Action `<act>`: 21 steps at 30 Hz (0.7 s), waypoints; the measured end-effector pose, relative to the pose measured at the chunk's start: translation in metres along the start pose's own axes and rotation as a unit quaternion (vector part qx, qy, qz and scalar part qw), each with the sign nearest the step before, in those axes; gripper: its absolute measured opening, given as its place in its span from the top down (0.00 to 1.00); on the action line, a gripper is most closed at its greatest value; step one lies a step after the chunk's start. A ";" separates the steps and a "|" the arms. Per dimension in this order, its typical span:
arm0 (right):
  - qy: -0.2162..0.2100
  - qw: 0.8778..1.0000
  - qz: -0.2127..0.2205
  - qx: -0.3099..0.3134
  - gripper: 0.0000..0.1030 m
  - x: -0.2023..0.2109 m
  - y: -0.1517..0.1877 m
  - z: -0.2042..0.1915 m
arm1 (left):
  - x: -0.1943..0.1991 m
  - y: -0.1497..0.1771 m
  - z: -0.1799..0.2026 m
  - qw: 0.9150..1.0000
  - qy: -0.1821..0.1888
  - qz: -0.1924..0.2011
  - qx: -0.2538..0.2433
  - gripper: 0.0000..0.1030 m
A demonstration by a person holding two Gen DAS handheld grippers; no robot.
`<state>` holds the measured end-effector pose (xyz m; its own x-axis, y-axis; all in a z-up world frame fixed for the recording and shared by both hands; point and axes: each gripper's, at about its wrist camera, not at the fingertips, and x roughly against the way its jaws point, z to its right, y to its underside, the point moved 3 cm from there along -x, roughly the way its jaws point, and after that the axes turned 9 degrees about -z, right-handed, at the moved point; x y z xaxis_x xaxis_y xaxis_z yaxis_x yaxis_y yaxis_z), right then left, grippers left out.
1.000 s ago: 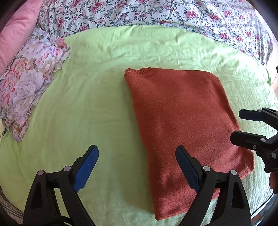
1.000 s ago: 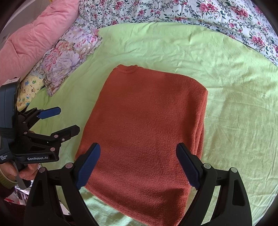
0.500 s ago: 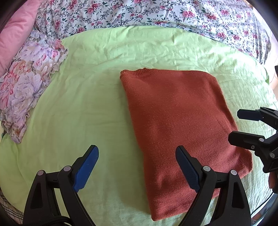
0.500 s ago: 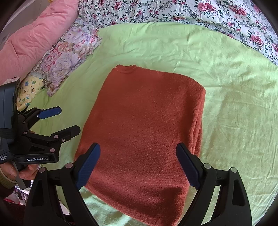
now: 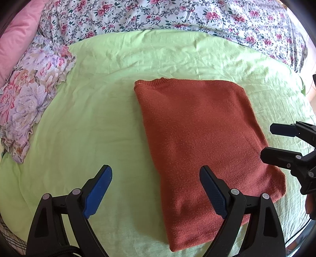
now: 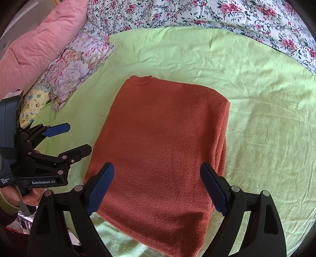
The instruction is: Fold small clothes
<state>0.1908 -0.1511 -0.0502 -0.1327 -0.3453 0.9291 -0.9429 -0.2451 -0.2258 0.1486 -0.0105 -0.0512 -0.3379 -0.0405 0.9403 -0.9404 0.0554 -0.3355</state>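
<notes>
The folded rust-orange sweater [image 5: 199, 142] lies flat on the light green sheet [image 5: 94, 110] of the bed, a neat rectangle with its ribbed neckline at the far end. The left tool [image 5: 156, 189] hovers with its jaws spread wide and empty; its right finger sits over the sweater's near left portion, its left finger over bare sheet. The right tool [image 6: 157, 187] is likewise spread wide and holds nothing, both fingers straddling the near end of the sweater, which fills most of the space ahead of it.

From the right tool's camera the left tool shows at the left, just beside the sweater's left edge, gripped by a hand [image 6: 23, 195]. From the left tool's camera the right tool [image 5: 276, 141] shows at the far right, next to the sweater's right edge.

Ahead and to the left of both tools a ruffled floral pillow [image 6: 77, 65] rests on the sheet, well apart from the sweater, with a pink pillow [image 6: 37, 51] beyond it and a small yellow printed cloth [image 6: 33, 104] tucked beside it. A white floral bedspread [image 5: 177, 17] runs along the far side of the sheet. Nothing lies between either tool and the sweater.
</notes>
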 end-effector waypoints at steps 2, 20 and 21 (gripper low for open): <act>0.000 1.000 0.000 0.000 0.14 0.000 0.000 0.000 | 0.000 0.000 0.001 1.000 0.000 0.001 -0.001 0.12; 0.001 1.000 0.002 -0.002 0.14 0.002 0.002 -0.003 | 0.002 -0.002 0.002 1.000 0.002 0.003 -0.004 0.12; 0.000 1.000 0.002 -0.002 0.14 0.002 0.002 -0.003 | 0.002 -0.002 0.002 1.000 0.002 0.003 -0.004 0.12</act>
<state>0.1875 -0.1498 -0.0481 -0.1358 -0.3466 0.9281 -0.9437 -0.2399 -0.2277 0.1496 -0.0124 -0.0490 -0.3430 -0.0360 0.9386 -0.9381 0.0640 -0.3404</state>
